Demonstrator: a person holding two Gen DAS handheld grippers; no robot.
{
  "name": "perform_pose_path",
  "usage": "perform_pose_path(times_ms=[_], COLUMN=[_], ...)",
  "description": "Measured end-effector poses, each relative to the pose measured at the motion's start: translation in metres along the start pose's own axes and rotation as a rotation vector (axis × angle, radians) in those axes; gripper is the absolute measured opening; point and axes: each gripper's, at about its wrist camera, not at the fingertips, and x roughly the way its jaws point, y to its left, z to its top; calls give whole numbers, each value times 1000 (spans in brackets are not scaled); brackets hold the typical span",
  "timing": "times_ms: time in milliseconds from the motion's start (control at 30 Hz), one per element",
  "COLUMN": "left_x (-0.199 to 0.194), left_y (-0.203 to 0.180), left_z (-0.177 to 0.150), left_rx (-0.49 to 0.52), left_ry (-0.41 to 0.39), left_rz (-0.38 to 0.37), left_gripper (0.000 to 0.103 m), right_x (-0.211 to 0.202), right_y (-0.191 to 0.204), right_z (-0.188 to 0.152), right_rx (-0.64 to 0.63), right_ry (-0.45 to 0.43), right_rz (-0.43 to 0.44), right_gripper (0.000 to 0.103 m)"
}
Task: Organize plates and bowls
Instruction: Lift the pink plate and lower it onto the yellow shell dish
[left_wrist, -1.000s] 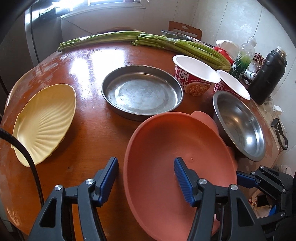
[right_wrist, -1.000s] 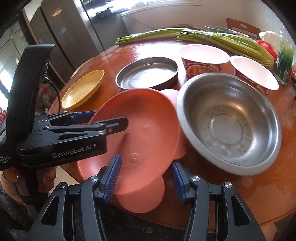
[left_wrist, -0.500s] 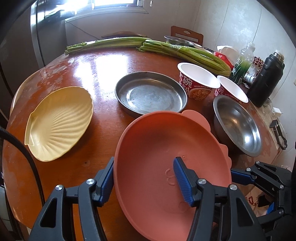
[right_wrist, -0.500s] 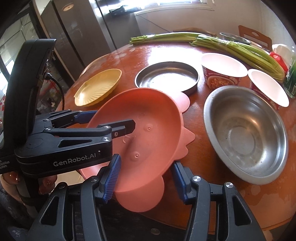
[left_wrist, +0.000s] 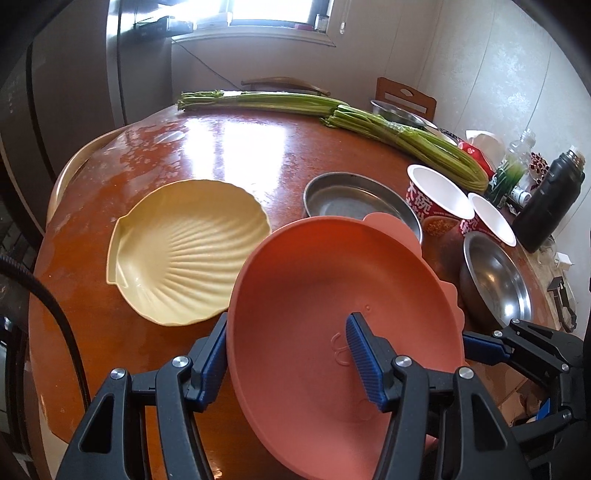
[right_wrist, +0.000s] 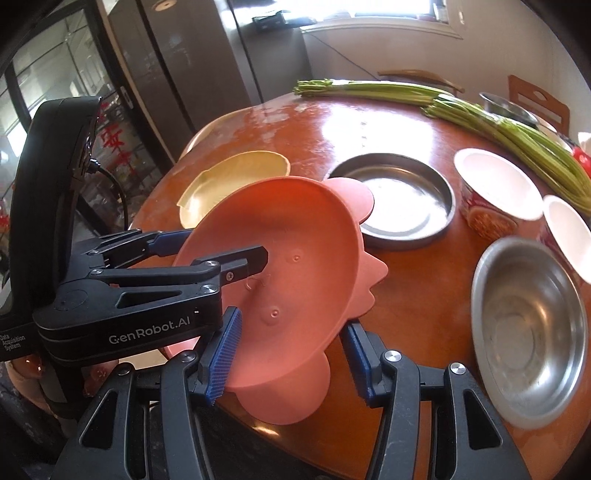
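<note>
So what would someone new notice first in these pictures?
The big salmon-pink plate fills the foreground, tilted above the table, with the left gripper clamped on its rim. Just behind it to the left lies a yellow shell-shaped plate; long green stalks stretch across the far side.

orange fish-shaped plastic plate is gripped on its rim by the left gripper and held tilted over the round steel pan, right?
Not quite. The left gripper does grip the rim of the orange fish-shaped plastic plate and holds it tilted, but the left wrist view shows it overlapping the yellow shell-shaped plate, not the round steel pan, which sits farther back.
</note>
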Motion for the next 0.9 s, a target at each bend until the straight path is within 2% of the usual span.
perform_pose_path(times_ms=[400, 633, 900], left_x=[-7, -5, 9], left_y=[37, 55, 76], left_z=[21, 40, 56], left_rx=[-59, -84, -100], left_ry=[-51, -75, -73], left_rz=[48, 47, 71], left_gripper=[61, 61, 61], right_x=[27, 40, 66], right_y=[21, 24, 29], right_z=[47, 73, 94], right_rx=[-82, -99, -90], right_ry=[-25, -44, -15], right_rz=[10, 13, 24], right_gripper=[57, 57, 57])
